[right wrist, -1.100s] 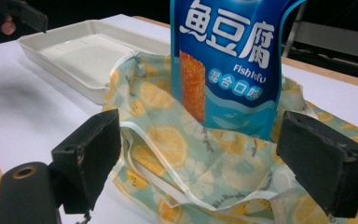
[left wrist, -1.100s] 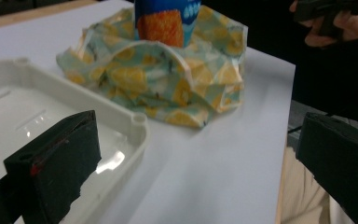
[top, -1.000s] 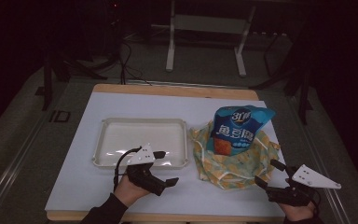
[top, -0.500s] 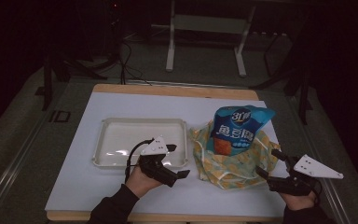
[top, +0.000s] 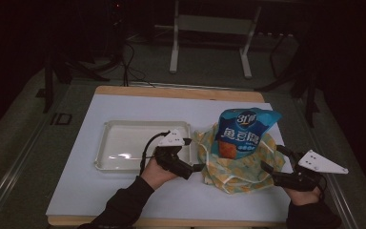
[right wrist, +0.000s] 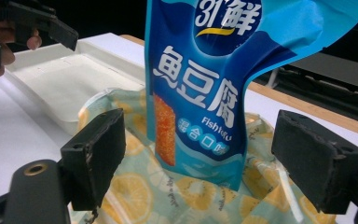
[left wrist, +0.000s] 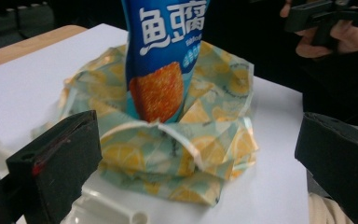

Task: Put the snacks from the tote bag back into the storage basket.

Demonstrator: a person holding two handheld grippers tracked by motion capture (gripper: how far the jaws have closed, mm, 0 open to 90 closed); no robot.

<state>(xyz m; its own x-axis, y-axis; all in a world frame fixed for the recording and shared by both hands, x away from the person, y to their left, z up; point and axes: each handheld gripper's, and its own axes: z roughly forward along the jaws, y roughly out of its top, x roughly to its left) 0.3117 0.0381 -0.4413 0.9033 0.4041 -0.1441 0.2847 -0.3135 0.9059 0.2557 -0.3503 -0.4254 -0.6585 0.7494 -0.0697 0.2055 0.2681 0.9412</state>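
Both tongs, left gripper [top: 196,168] and right gripper [top: 270,160], stand spread, flanking the upright snack bag [top: 240,133] in its lemon-print bag [top: 238,167]; left is nearer.

A dim lab or recording studio: a white-topped wooden bench [top: 124,200], black cables [top: 128,57] and metal stand legs [top: 174,52] on the far floor.

Glossy blue plastic snack pouch [right wrist: 205,93] stands in a crinkly, semi-shiny lemon-print bag [left wrist: 168,154], beside a smooth white plastic tray [top: 124,143] on matt white tabletop w/ wood edge [top: 171,91].
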